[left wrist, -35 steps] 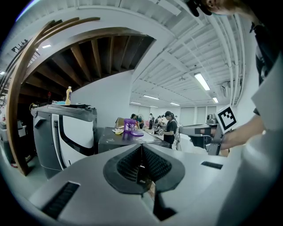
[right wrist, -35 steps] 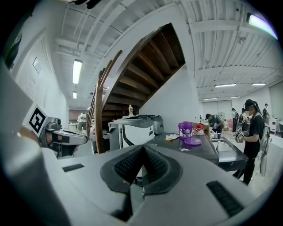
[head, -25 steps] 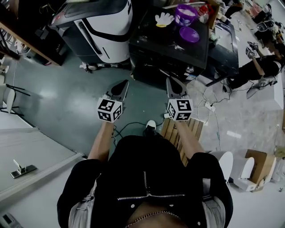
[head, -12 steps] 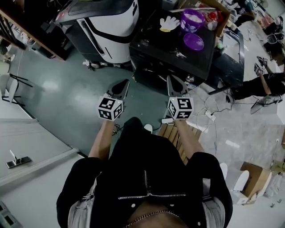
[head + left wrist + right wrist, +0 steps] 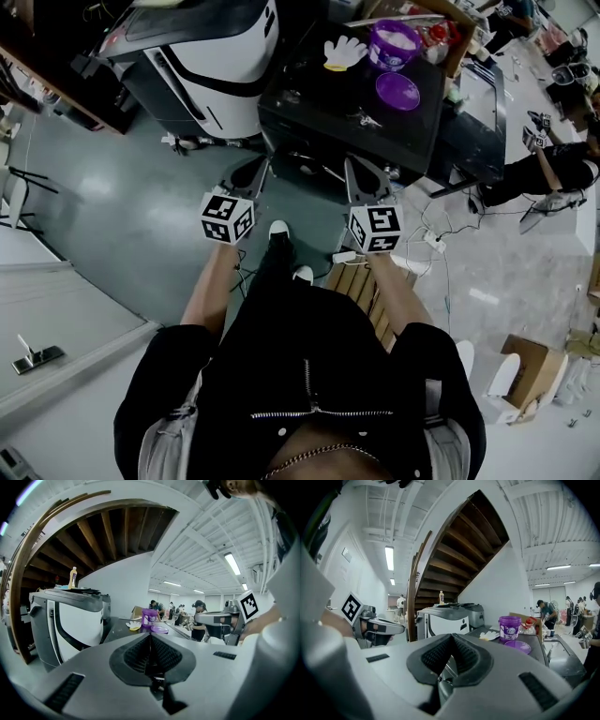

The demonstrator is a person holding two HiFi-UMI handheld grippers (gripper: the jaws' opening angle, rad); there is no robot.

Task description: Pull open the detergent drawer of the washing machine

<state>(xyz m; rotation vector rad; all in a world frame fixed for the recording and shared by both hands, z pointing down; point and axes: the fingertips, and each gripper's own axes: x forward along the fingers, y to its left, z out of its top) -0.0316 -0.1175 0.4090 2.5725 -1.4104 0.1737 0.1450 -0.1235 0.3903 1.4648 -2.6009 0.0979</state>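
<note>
Carrying the left gripper (image 5: 254, 174) and right gripper (image 5: 360, 176) pinched shut and empty since nothing is within reach, I aim both at the black washing machine (image 5: 328, 108) just ahead, its detergent drawer not discernible.

Purple tub (image 5: 395, 42), purple lid (image 5: 397, 91) just beside, white glove (image 5: 344, 52) nearby.

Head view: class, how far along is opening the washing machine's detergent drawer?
Done: nothing; no open drawer shows on the washing machine. In hand: the left gripper and right gripper are shut, empty and short of the machine. Left: reach the drawer, grip it, pull it out.
</note>
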